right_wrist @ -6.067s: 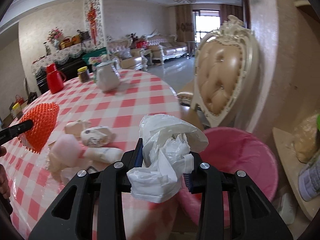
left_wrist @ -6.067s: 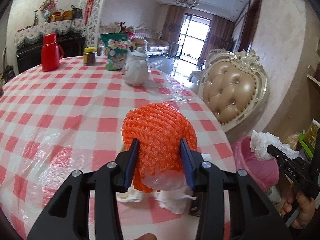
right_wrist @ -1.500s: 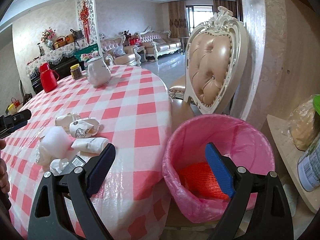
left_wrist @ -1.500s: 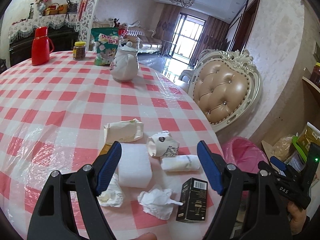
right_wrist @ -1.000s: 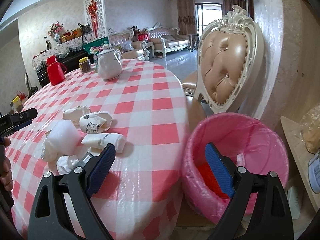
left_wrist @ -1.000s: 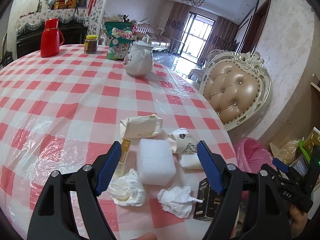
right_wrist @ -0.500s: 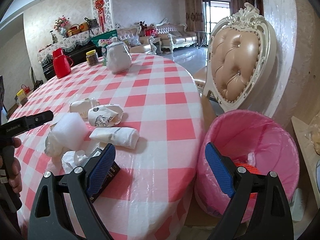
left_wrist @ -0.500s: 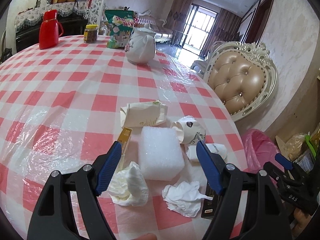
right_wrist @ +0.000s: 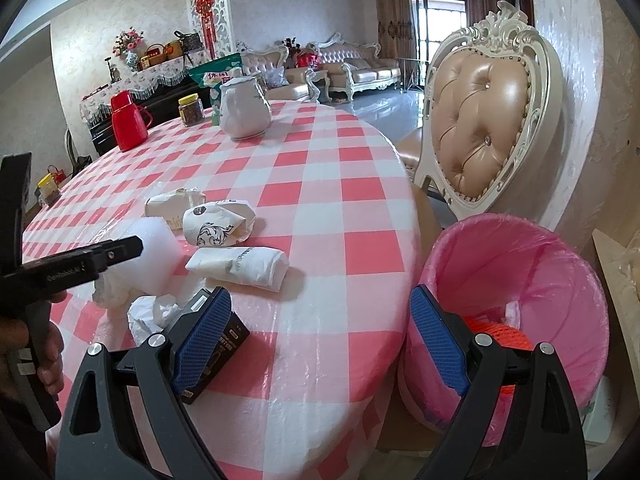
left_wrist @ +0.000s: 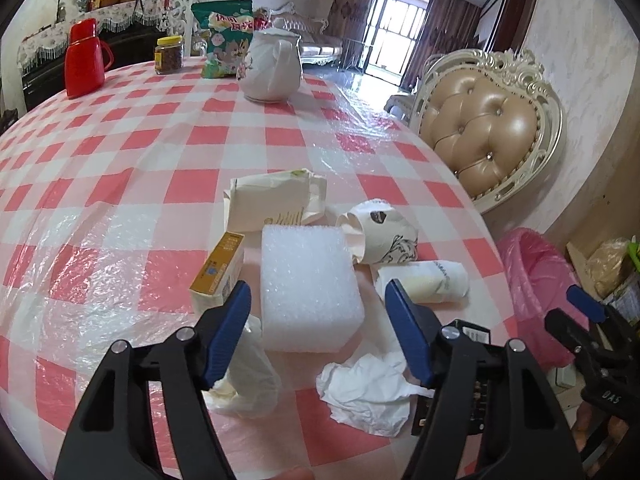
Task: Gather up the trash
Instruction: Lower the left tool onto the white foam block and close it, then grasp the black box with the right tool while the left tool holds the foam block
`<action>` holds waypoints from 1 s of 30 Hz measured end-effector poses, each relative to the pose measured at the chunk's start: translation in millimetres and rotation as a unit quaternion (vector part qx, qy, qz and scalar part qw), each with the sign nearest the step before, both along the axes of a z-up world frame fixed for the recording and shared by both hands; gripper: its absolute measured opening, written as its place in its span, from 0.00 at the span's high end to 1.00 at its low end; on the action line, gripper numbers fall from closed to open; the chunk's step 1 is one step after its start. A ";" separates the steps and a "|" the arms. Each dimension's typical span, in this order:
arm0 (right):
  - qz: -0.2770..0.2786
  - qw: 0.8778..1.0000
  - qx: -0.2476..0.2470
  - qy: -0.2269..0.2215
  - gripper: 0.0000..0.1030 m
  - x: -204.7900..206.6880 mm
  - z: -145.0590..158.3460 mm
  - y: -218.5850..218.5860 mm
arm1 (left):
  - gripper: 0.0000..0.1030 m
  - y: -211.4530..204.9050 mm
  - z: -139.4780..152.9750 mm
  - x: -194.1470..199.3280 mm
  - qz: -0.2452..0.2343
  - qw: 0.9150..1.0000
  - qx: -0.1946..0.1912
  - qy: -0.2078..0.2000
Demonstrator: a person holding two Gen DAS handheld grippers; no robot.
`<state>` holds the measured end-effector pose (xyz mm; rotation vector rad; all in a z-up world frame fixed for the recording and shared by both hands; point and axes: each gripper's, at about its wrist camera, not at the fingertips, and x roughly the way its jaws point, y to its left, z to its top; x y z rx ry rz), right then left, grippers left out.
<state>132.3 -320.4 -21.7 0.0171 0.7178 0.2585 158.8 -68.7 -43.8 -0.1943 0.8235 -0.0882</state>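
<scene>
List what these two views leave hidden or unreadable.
- Black box, left wrist view: mostly behind the left gripper's finger; its print is too small in both views.
- Pink bin, right wrist view: the bottom is blocked by the right gripper; only some orange net shows.
- Yellow box, left wrist view: lettering too small.

The black box (left_wrist: 468,364) is mostly hidden behind the left gripper's (left_wrist: 318,332) right finger. In the pink bin (right_wrist: 516,248), the orange net (right_wrist: 500,330) shows only partly behind the right gripper (right_wrist: 320,340). Printing on the wrappers (left_wrist: 276,198) is too small to read.
</scene>
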 end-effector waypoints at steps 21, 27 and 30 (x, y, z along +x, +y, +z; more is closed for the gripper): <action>0.042 0.999 0.000 0.015 0.17 -15.3 -8.1 48.3 | 0.50 6.2 9.1 -8.6 0.002 1.000 0.005 -0.012; 0.052 0.998 -0.006 0.025 0.17 -18.9 -14.8 69.7 | 0.50 14.3 24.3 -18.2 0.011 0.999 -0.002 -0.031; 0.052 0.998 -0.009 0.030 0.18 -18.3 -17.4 76.1 | 0.50 16.9 29.5 -22.4 0.013 0.999 -0.004 -0.037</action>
